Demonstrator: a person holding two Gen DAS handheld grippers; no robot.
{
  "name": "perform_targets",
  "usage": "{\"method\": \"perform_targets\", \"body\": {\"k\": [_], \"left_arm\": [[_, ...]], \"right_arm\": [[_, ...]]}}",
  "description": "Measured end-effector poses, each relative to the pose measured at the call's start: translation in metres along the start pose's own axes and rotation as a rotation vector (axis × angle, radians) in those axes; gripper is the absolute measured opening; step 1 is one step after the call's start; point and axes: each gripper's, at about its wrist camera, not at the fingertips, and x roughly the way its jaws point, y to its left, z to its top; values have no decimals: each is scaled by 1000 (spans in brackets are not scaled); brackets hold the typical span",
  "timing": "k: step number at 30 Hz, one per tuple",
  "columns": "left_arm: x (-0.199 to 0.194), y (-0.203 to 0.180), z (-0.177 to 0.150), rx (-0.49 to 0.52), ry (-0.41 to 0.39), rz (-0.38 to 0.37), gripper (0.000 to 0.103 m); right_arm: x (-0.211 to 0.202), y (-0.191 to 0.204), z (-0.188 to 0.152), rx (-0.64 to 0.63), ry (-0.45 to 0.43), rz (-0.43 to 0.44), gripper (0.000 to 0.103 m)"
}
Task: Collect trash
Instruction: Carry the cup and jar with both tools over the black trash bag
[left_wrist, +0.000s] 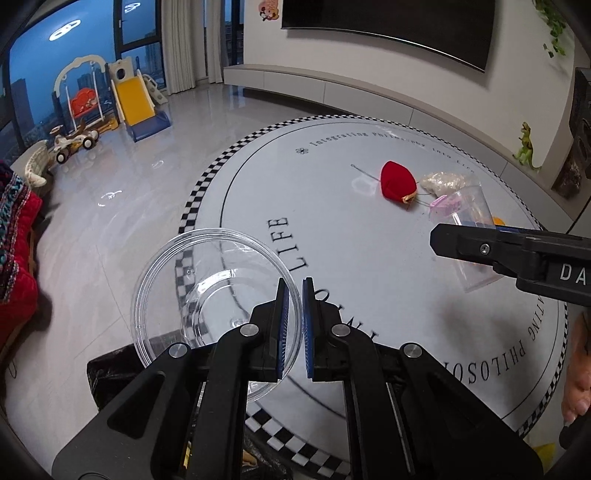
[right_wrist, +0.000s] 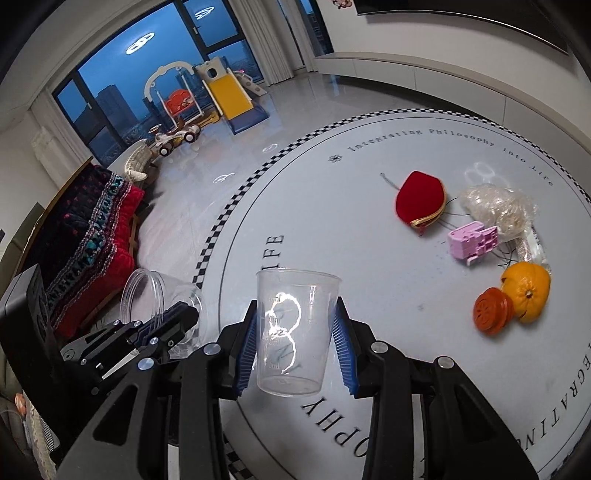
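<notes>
My left gripper (left_wrist: 293, 284) is shut on the rim of a clear plastic jar (left_wrist: 207, 291), whose open mouth faces the camera. In the right wrist view the same jar (right_wrist: 147, 295) hangs at the lower left from the left gripper (right_wrist: 184, 314). The right gripper (right_wrist: 295, 306) is shut on a clear measuring cup (right_wrist: 295, 332), held upright above the round white mat (right_wrist: 369, 177). On the mat's right side lie a red pouch (right_wrist: 419, 201), a crumpled plastic wrap (right_wrist: 498, 206), a pink plastic piece (right_wrist: 472, 242), an orange peel (right_wrist: 528, 295) and a brown round cap (right_wrist: 493, 312).
The mat has a checkered edge (left_wrist: 207, 177) and lies on a glossy grey floor. A sofa with a red blanket (right_wrist: 92, 236) stands to the left. A toy slide (right_wrist: 229, 92) and a toy car sit by the window. A black bag (left_wrist: 110, 373) lies under the jar.
</notes>
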Motion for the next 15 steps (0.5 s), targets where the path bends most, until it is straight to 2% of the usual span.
{"method": "perform_targets", "body": {"k": [15], "left_arm": [[-39, 85, -90, -158, 44, 139, 7]], "right_arm": [[38, 113, -72, -173, 132, 104, 40]]}}
